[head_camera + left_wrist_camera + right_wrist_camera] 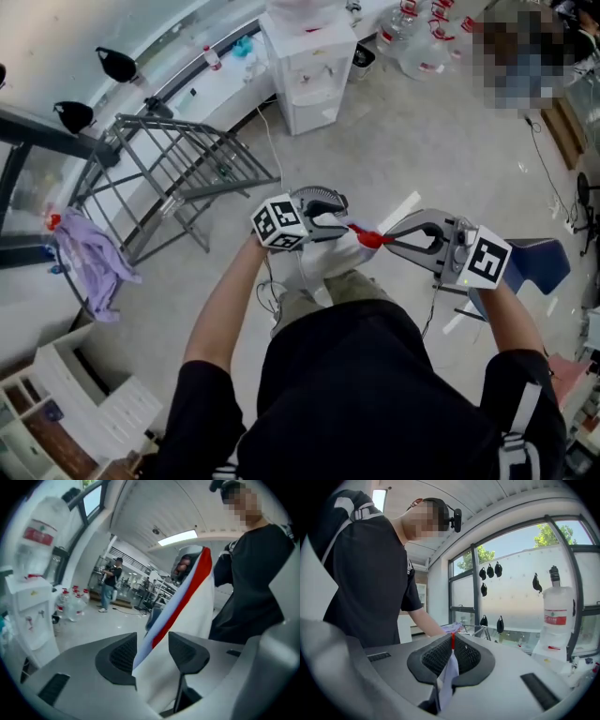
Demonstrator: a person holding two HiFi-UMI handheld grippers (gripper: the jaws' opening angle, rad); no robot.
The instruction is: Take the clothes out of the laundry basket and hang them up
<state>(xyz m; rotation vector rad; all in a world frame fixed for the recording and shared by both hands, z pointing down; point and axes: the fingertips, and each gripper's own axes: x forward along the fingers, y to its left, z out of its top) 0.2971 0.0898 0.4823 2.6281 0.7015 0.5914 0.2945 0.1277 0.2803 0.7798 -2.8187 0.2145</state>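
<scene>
A white garment [323, 261] with a red and pale blue stripe hangs in front of me between both grippers. In the left gripper view the garment [187, 597] runs up between the jaws of my left gripper [152, 656], which stand wide apart and do not pinch it. My left gripper [339, 223] sits just left of the cloth's red edge. My right gripper [386, 240] faces it from the right. In the right gripper view my right gripper [452, 656] is shut on the garment's edge [449, 679], the red trim showing at its tips.
A grey folding drying rack [178, 169] stands to the left with a purple garment [92, 261] draped on its near end. A white water dispenser [309, 75] and water bottles [412, 37] stand ahead. A blue chair [546, 264] is at right, white shelving [75, 403] at lower left.
</scene>
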